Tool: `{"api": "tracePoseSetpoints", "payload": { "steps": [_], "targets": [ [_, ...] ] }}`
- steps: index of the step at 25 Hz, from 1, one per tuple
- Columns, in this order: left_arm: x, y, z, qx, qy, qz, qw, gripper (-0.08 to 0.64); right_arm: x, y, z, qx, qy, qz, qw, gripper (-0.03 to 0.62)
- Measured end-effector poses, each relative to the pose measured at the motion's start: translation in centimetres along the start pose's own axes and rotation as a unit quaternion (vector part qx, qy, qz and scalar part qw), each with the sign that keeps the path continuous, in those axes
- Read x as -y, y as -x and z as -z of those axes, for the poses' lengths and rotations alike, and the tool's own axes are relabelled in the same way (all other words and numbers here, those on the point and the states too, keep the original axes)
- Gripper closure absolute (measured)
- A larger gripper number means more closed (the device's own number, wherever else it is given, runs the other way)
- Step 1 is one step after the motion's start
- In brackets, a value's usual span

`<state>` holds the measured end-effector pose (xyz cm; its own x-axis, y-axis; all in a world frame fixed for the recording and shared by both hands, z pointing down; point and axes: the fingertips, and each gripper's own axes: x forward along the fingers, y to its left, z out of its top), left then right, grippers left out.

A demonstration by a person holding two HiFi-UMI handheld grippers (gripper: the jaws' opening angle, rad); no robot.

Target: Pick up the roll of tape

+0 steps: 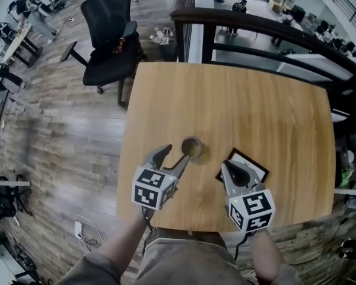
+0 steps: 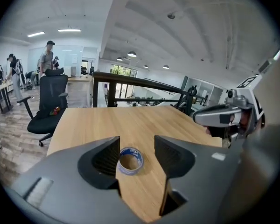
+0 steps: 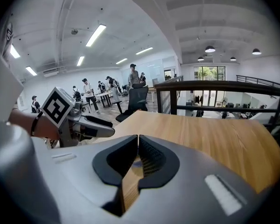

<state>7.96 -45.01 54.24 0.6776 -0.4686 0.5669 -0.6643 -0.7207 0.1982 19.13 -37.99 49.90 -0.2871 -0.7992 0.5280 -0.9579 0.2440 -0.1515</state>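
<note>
As the head view shows, the roll of tape (image 1: 191, 147) lies flat on the wooden table (image 1: 273, 117), just ahead of the left gripper (image 1: 173, 158), which is nearer to it than the right gripper (image 1: 228, 170). In the left gripper view, the jaws stand wide apart and empty, with the tape centred just beyond their tips. In the right gripper view, the jaws are pressed together, holding nothing.

Left gripper (image 2: 136, 147) jaws apart, roll of tape (image 2: 130, 161) lying flat on table (image 2: 130, 120) between them. Right gripper (image 2: 201, 116) off to tape's right.
</note>
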Motion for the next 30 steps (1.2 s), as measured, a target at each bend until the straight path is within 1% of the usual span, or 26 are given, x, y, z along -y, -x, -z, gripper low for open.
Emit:
{"api": "tracePoseSetpoints", "payload": {
  "steps": [4,10,14,19,20,22,23,25,30],
  "targets": [
    [-1.9,-2.7,2.8,-0.015,0.029,-0.006,0.9995,0.336,0.9,-2.7,2.8,-0.030,-0.011,0.005,0.999,0.575],
    [-3.5,-5.8,7.0,-0.061,0.058,0.001,0.9964,0.336,0.9,-5.6,6.0,-0.068,-0.027,0.008,0.997,0.575],
    [-4.8,-7.4,8.4,-0.076,0.089,0.010,0.9931,0.337,0.7,-7.4,7.6,-0.082,-0.035,0.008,0.996,0.575],
    [-4.6,-9.5,9.5,-0.095,0.101,0.013,0.9903,0.342,0.7,-8.3,8.9,-0.092,-0.042,0.003,0.995,0.575],
    [-4.6,-9.9,9.9,-0.101,0.106,0.013,0.9892,0.371,0.8,-8.4,9.1,-0.094,-0.043,0.003,0.995,0.575],
    [-4.6,-10.6,10.9,-0.117,0.115,0.012,0.9864,0.385,0.9,-8.6,9.3,-0.096,-0.045,0.002,0.994,0.575],
    [-4.7,-10.8,11.3,-0.123,0.118,0.009,0.9854,0.403,0.9,-8.7,9.3,-0.096,-0.045,0.001,0.994,0.575],
    [-5.1,-11.0,11.6,-0.127,0.122,-0.004,0.9843,0.478,0.9,-8.7,9.3,-0.097,-0.046,0.002,0.994,0.575],
    [-5.7,-11.0,11.8,-0.126,0.133,-0.015,0.9829,0.489,1.1,-8.7,9.6,-0.098,-0.050,0.005,0.994,0.575]
  ]
}}
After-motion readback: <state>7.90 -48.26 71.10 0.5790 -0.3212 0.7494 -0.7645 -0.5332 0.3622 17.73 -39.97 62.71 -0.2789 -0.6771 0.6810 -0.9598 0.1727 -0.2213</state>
